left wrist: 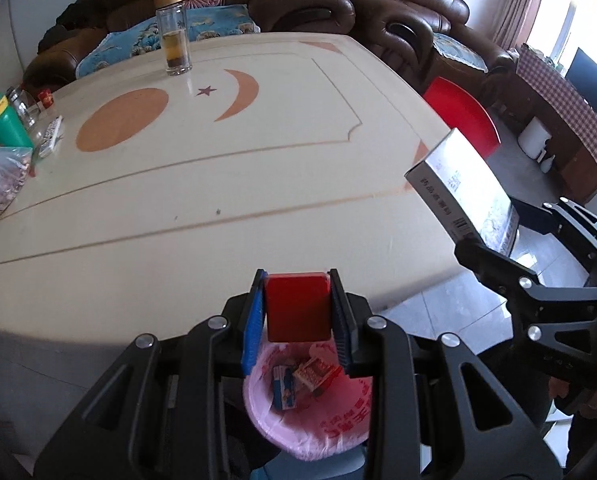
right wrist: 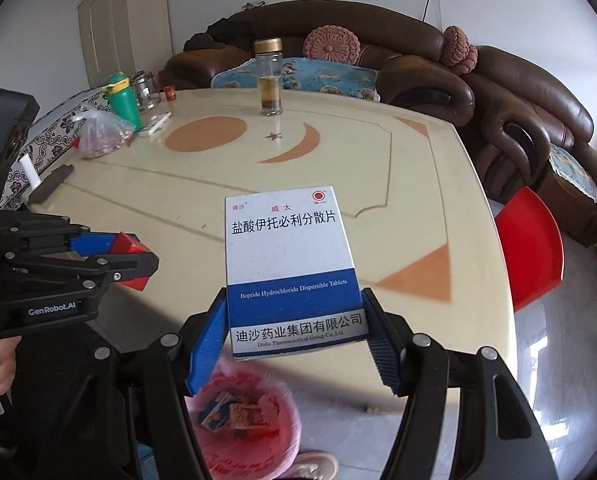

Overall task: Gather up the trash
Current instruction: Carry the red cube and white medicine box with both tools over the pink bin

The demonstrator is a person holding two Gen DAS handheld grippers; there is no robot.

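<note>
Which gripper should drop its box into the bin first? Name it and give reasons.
Left, probably. The left gripper holds the red box almost directly above the pink-lined bin. The right gripper holds the medicine box mostly over the table, the bin nearer its base.

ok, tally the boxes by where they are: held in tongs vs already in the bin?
Held in tongs: 2, red box in the left, white-and-blue medicine box in the right.
In the pink-lined bin: 2 small boxes visible.
Total: 4
</note>
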